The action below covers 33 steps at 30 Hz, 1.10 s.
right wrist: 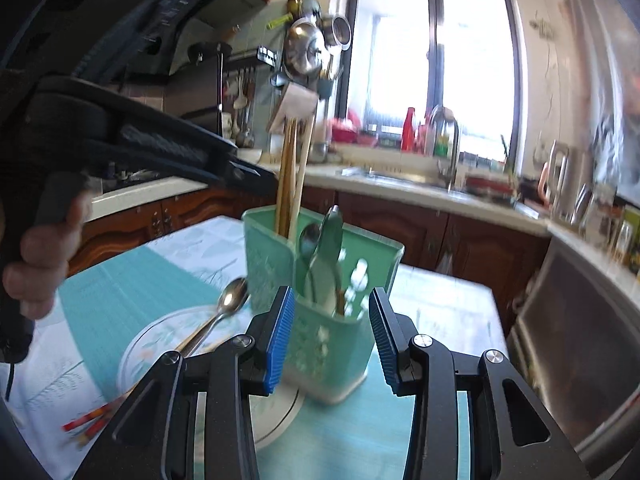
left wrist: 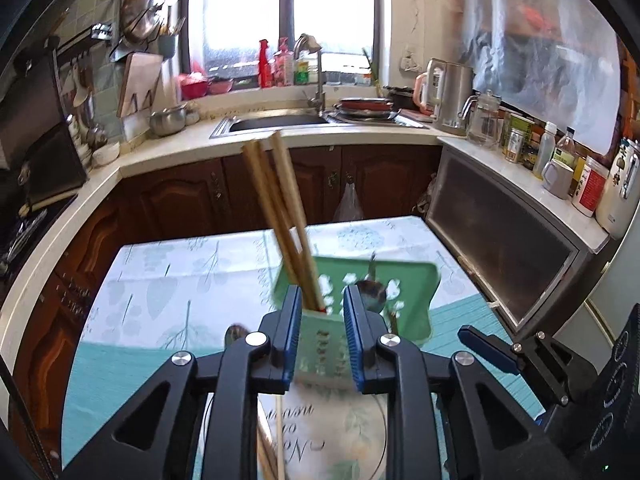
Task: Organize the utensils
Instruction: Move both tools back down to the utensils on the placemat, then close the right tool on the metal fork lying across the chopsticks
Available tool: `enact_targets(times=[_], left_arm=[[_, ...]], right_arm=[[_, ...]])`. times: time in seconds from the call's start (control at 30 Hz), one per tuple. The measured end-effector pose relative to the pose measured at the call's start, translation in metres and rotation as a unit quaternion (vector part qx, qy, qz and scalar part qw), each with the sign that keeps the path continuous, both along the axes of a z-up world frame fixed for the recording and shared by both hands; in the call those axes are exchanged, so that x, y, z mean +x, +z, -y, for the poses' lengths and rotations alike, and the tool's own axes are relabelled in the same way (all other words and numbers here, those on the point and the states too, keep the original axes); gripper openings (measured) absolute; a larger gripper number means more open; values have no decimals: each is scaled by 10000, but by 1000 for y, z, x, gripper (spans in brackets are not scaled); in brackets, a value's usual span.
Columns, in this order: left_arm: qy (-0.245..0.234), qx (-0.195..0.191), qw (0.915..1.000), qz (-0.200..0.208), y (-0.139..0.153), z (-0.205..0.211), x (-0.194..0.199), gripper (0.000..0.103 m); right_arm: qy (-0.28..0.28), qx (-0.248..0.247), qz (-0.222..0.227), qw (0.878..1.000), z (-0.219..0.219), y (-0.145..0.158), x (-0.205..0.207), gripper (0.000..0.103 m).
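Note:
A green utensil holder (left wrist: 404, 280) (right wrist: 276, 256) stands on the table. Wooden chopsticks (left wrist: 280, 208) (right wrist: 290, 176) stand upright in its left compartment, and metal spoons (right wrist: 320, 248) (left wrist: 372, 294) lean in the other. My left gripper (left wrist: 322, 332) hovers open just before the holder, with the chopsticks beyond its gap; in the right wrist view its tip (right wrist: 256, 176) sits beside the chopsticks. My right gripper (right wrist: 332, 336) is open around the holder's near corner, gripping nothing, and it shows at the lower right of the left wrist view (left wrist: 492, 348). Another spoon (right wrist: 232, 300) (left wrist: 236, 334) rests on a plate (right wrist: 160, 332).
Red-tipped chopsticks (right wrist: 88, 420) lie on the plate's near edge. A teal placemat (right wrist: 112, 280) covers the floral tablecloth (left wrist: 160, 272). A person's hand (right wrist: 40, 256) holds the left gripper. Behind are the sink counter (left wrist: 276, 122), a kettle (left wrist: 452, 96) and jars (left wrist: 560, 156).

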<state>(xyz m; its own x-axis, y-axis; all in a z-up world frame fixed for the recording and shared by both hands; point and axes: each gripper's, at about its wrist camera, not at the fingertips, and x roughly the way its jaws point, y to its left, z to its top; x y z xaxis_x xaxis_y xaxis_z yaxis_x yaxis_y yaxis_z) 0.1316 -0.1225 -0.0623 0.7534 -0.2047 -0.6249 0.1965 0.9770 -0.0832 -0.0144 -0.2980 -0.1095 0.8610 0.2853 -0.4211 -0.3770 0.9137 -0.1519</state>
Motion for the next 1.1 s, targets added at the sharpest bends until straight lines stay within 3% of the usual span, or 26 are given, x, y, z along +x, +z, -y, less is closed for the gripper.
enact_targets(times=[0.27,0.43,0.6,0.73,1.1], left_arm=[[585,-86,9923,-1090,-28,-49,-42,20],[841,-157,9791,-1846,-58,-73,-69,20],[1033,-240,9636,-2452,-87,-86,-87,22],[1233,-296,9570,-2608,-99,-95,-100,34],[1406,-445,9497,-2762,-114,-111,-123,35]], right_arm=[[314,-125,-881,9955,-14,7,-25,39],[707,-270,-1427,9869,-33,3,-32,39],[1369,-747,-2030,9667,-61,-11,-43,39],[1896,-1122,-2317,9475,-83,-23,-60,39],[2282,-1744,-2300,9298,-138,-51,-76,39]])
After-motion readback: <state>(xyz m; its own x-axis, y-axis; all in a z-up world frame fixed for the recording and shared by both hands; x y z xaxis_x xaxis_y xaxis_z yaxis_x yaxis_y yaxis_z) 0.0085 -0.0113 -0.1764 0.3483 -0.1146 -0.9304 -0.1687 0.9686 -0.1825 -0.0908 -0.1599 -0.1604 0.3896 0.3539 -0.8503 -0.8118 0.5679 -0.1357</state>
